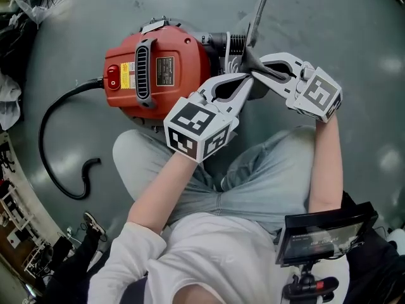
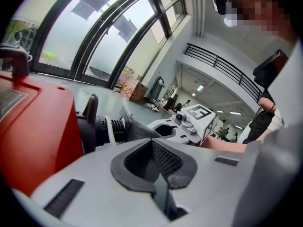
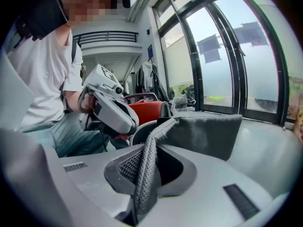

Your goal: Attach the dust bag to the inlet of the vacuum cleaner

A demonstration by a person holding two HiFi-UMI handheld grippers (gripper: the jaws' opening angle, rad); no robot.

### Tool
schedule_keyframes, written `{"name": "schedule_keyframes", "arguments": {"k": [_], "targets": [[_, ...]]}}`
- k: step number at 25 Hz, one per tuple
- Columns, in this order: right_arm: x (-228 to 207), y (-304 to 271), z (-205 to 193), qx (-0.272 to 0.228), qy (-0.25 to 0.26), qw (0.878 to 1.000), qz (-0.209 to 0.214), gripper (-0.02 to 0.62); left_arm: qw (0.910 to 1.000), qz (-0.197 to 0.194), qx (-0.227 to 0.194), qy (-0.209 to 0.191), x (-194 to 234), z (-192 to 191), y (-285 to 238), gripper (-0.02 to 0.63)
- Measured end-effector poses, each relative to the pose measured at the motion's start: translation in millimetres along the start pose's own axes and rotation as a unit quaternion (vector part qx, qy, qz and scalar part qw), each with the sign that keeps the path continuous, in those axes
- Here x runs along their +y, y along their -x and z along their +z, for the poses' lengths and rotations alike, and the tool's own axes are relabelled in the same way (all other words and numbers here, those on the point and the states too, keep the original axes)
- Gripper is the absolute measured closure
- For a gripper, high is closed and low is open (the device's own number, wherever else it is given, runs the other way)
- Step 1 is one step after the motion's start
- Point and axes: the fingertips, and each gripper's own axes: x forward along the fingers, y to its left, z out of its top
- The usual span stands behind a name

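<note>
The red vacuum cleaner (image 1: 158, 68) lies on the grey floor, its black ribbed inlet (image 1: 233, 43) pointing right. My right gripper (image 1: 254, 68) is shut on an edge of the grey dust bag (image 1: 258, 18), which stands up just right of the inlet. In the right gripper view the fabric (image 3: 203, 131) runs down between the pads. My left gripper (image 1: 245, 81) sits close below the inlet, its tips beside the right gripper's, jaws shut with nothing seen between them. The left gripper view shows the inlet (image 2: 106, 129) and bag (image 2: 137, 126) just beyond the tips.
A black power cable (image 1: 54, 151) curls across the floor left of the vacuum. The person's jeans-clad legs (image 1: 253, 176) lie under both arms. A small screen on a mount (image 1: 326, 236) sits at lower right. Clutter lines the left edge (image 1: 12, 106).
</note>
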Motion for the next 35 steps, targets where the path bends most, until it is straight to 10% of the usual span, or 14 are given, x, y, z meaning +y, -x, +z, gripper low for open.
{"name": "schedule_keyframes", "arguments": {"k": [7, 11, 17, 24, 28, 35], "targets": [[-12, 25, 32, -0.123, -0.129, 0.984, 0.021, 0.522, 0.9996, 0.018, -0.012, 0.018, 6, 7, -5, 0.6], [-17, 32, 36, -0.19, -0.22, 0.954, 0.074, 0.522, 0.9995, 0.019, -0.015, 0.018, 6, 6, -5, 0.6], [-13, 24, 45, -0.184, -0.224, 0.951, 0.109, 0.52, 0.9992, -0.017, -0.027, 0.025, -6, 10, 4, 0.6], [-1, 28, 64, -0.238, -0.336, 0.87, 0.27, 0.327, 0.9887, -0.133, -0.008, -0.068, -63, 16, 7, 0.6], [4, 21, 64, -0.207, -0.309, 0.883, 0.288, 0.322, 0.9701, -0.22, 0.08, -0.065, -98, -31, -10, 0.6], [-8, 33, 66, -0.193, -0.257, 0.917, 0.235, 0.324, 0.9962, -0.08, 0.035, 0.004, -40, -34, -37, 0.6]]}}
